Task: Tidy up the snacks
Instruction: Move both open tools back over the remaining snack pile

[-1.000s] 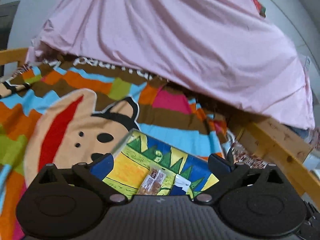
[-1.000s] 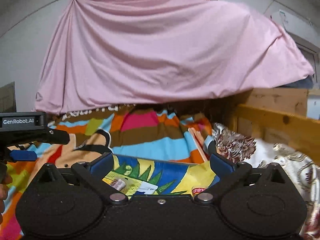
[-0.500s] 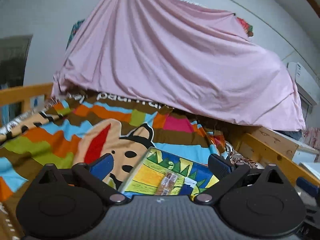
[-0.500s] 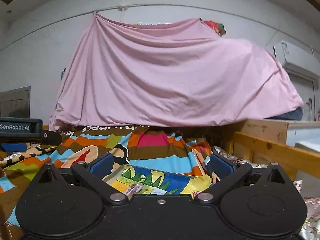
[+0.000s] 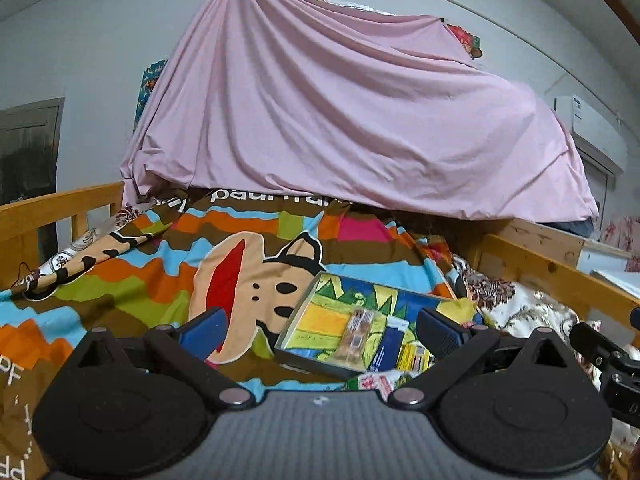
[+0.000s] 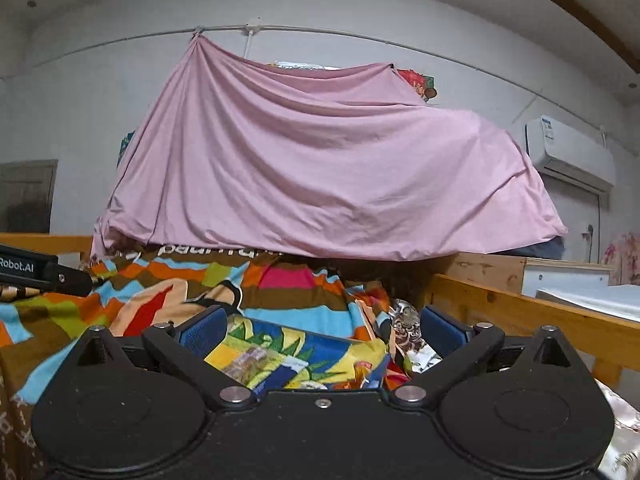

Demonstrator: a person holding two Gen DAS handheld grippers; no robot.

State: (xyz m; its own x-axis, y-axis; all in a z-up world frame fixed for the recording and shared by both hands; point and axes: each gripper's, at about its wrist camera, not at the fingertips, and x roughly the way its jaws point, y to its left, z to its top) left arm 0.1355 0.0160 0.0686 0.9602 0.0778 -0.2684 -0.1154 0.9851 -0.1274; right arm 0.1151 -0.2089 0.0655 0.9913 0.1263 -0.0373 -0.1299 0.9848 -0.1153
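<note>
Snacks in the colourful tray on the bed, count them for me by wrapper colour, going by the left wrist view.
In the tray, as far as shows:
Brown wrapper: 1
Blue and white wrapper: 1
Yellow wrapper: 1, partly hidden by the left gripper
Total: 3 in the tray.

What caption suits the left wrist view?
Open left gripper above a colourful tray holding snack packets, on a striped cartoon blanket.
</note>
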